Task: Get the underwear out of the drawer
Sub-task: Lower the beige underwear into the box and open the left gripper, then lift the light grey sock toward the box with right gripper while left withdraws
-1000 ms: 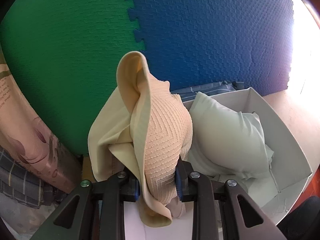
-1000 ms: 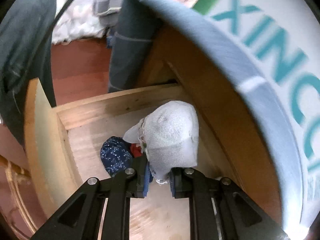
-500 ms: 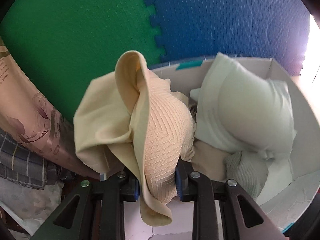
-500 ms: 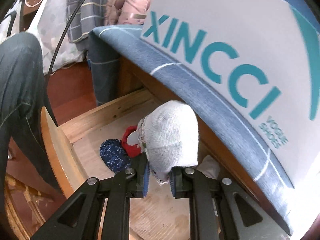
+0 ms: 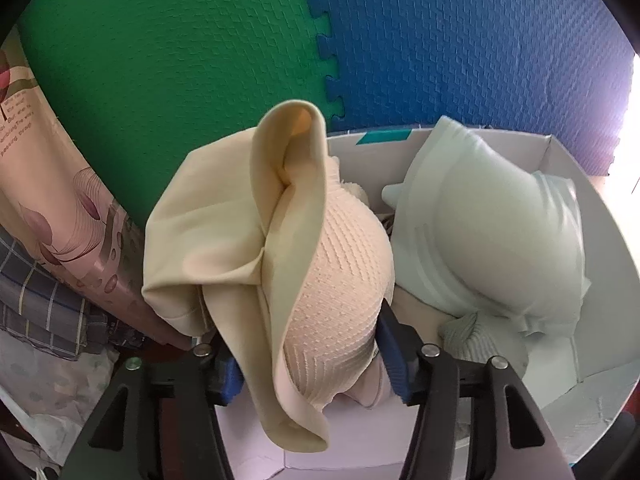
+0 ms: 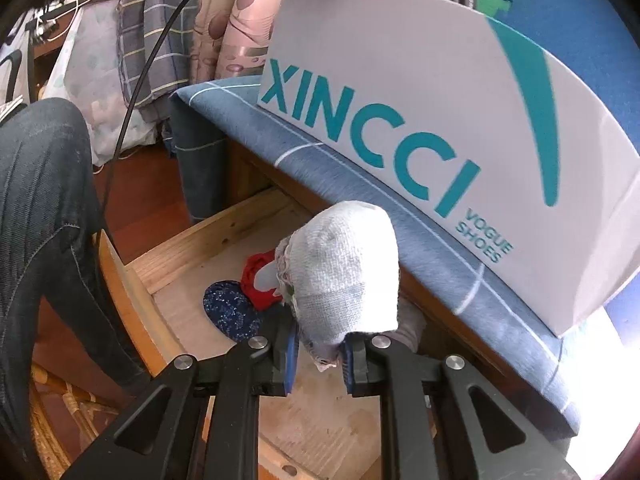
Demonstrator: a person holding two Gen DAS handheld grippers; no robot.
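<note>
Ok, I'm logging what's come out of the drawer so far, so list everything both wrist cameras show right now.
beige bra: one, beige, between the left gripper's opening jaws, over the box
pale green bra: one, pale green, in the white shoe box
grey knit piece: one, grey, in the box under the green bra
white shoe box: one, white with teal lettering, on the blue cloth
foam mats: two, green and blue, behind the box
white-grey garment: one, clamped by the right gripper above the drawer
wooden drawer: one, open, pale wood
red garment: one, in the drawer
dark blue patterned garment: one, in the drawer
blue cloth: one, above the drawer
left gripper: black, opening
right gripper: black, shut
</note>
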